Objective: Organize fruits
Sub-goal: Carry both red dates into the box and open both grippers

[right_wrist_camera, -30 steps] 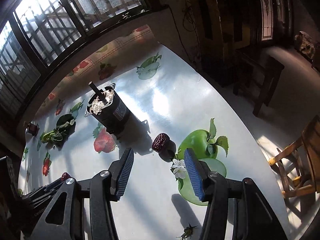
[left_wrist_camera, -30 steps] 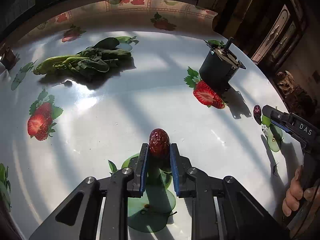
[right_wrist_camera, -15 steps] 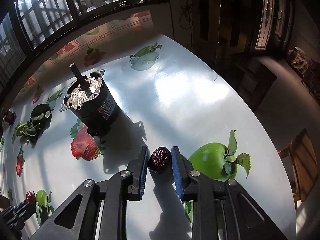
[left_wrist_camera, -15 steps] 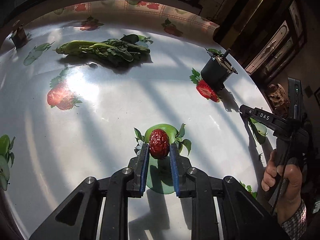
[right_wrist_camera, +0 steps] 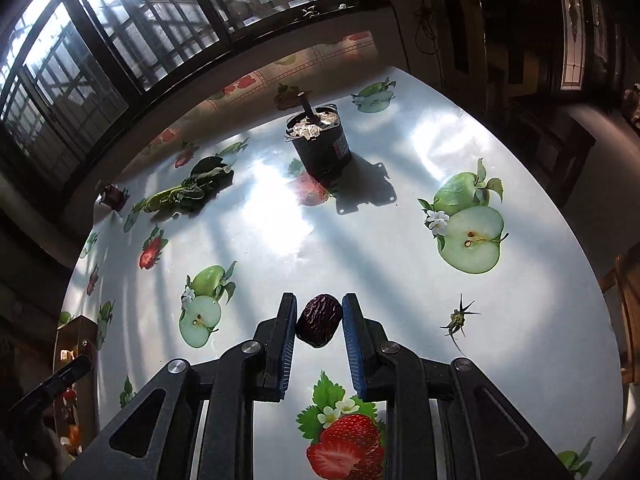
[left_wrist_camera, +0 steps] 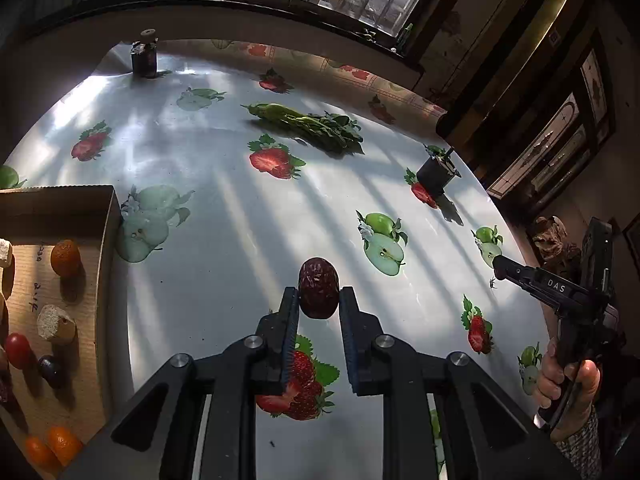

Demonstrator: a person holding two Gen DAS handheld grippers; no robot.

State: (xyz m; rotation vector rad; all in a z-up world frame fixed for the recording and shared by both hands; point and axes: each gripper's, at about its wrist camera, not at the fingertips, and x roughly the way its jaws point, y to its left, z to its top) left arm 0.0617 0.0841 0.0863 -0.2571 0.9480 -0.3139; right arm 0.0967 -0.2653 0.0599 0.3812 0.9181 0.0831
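Note:
My left gripper [left_wrist_camera: 319,300] is shut on a red date [left_wrist_camera: 319,293] and holds it above the table. My right gripper [right_wrist_camera: 319,316] is shut on a second, wrinkled dark date [right_wrist_camera: 319,319], lifted off the table. A cardboard box [left_wrist_camera: 60,292] at the left edge of the left wrist view holds several small fruits: an orange kumquat [left_wrist_camera: 65,257], a red one [left_wrist_camera: 18,350], a dark one [left_wrist_camera: 50,368], and more orange ones at the bottom. The right gripper also shows in the left wrist view [left_wrist_camera: 500,267], at the right.
The round table [left_wrist_camera: 240,216] has a white cloth printed with strawberries and apples. A bunch of leafy greens [left_wrist_camera: 308,125], a black motor [right_wrist_camera: 319,145] and a small dark jar [left_wrist_camera: 144,58] stand on it. A dried fruit stem [right_wrist_camera: 456,320] lies by the right edge.
Both grippers rose and pulled back with their dates. The right gripper closed on its date a second ago and lifted it. The left view swung left, bringing the cardboard box into sight.

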